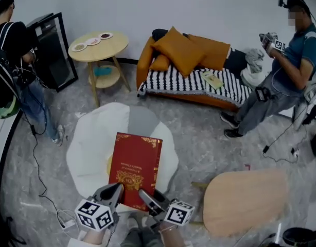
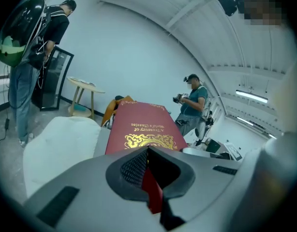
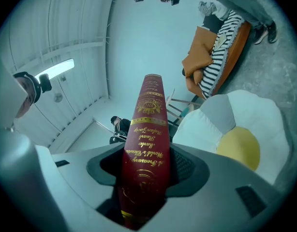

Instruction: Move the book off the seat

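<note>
A large red book (image 1: 135,161) with gold print hangs above the white egg-shaped seat (image 1: 88,138), near end toward me. My left gripper (image 1: 117,190) is shut on the near left corner of its cover. My right gripper (image 1: 147,196) is shut on the near end by the spine. In the left gripper view the book's cover (image 2: 143,127) stretches away from the left gripper (image 2: 147,151), over the seat (image 2: 61,139). In the right gripper view the spine (image 3: 146,129) stands between the pads of the right gripper (image 3: 146,153), with the seat's yellow centre (image 3: 240,146) below.
A light wooden stool (image 1: 245,199) stands at the right. Behind are an orange sofa (image 1: 194,71) with a striped throw, a round wooden table (image 1: 99,46) and a black cabinet (image 1: 55,50). One person (image 1: 286,71) sits at the right, another (image 1: 14,60) stands at the left.
</note>
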